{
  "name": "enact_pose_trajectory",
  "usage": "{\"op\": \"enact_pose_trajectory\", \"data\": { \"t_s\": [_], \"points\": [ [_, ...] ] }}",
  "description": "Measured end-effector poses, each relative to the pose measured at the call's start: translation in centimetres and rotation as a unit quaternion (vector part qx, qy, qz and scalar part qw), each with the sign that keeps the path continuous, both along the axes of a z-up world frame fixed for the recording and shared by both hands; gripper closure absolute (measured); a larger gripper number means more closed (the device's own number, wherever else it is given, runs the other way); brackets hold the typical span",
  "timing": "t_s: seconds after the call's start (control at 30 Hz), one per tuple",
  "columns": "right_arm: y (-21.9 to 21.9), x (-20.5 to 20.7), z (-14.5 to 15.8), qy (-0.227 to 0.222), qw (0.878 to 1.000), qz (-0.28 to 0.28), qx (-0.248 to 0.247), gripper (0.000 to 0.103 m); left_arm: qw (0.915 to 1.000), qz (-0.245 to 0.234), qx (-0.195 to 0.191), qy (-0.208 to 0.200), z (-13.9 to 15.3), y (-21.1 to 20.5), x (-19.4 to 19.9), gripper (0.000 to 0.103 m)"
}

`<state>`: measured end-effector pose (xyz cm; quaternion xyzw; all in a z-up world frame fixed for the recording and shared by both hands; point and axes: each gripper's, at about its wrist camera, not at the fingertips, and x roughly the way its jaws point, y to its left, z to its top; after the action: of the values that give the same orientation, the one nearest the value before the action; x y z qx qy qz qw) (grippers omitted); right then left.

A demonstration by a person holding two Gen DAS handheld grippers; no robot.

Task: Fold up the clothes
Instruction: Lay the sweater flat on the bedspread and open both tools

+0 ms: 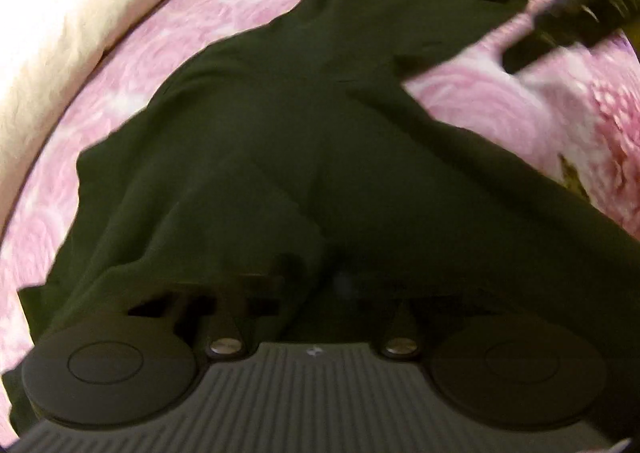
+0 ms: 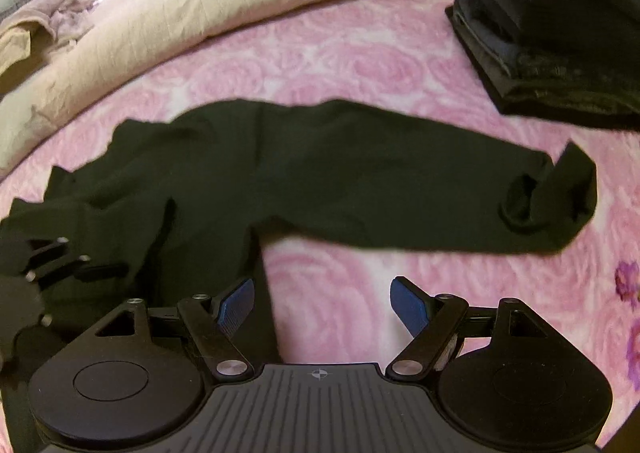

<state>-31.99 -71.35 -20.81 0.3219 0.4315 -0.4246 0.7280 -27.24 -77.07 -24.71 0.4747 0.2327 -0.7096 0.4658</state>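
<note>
Nearest to the right wrist camera is the right gripper (image 2: 322,303) itself, with its two blue pads (image 2: 408,303) standing wide apart and nothing between them except the pink rose-patterned bedcover (image 2: 360,65) below. Just beyond its left pad lies the dark green garment (image 2: 304,173), spread flat on the bedcover, and one long sleeve reaches away to the right of the gripper, where the cuff (image 2: 548,201) is folded back on itself. Farther ahead and to the right sits a stack of folded dark clothes (image 2: 560,65), well apart from the garment. A cream quilt (image 2: 224,1) runs along the far edge of the bed, with some crumpled pale cloth (image 2: 52,13) at its left end. At the left of this view the left gripper (image 2: 60,257) rests on the garment. In the left wrist view the dark green garment (image 1: 320,157) fills almost everything in front of the left gripper (image 1: 308,285), and its fabric covers the fingertips (the picture is also blurred here), so the pads cannot be seen; the jaws are closed, but I cannot tell whether cloth is pinched between them. The right gripper (image 1: 568,25) appears far ahead on the right, above the bedcover.
</note>
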Motion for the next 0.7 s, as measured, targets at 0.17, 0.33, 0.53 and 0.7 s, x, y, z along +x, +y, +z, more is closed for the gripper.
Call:
{"op": "enact_pose_trajectory", "data": {
  "t_s": [0.17,0.33,0.53,0.7],
  "points": [
    [0.7,0.1,0.0,0.004,1.0,0.007,0.006,0.025,0.9877,0.12,-0.092,-0.039,7.0,3.4,7.5,0.1],
    [2.0,3.4,1.4,-0.016,0.999,0.03,0.006,0.025,0.9432,0.28,-0.136,-0.117,14.0,8.9,20.1,0.1],
    [5.7,9.4,3.1,-0.034,0.996,0.083,-0.011,0.025,0.8779,0.415,-0.139,-0.195,17.8,15.6,34.1,0.1],
    [11.0,13.0,3.6,-0.022,0.995,0.1,-0.012,0.025,0.849,0.481,-0.117,-0.185,15.4,20.3,42.1,0.1]
  ]
}}
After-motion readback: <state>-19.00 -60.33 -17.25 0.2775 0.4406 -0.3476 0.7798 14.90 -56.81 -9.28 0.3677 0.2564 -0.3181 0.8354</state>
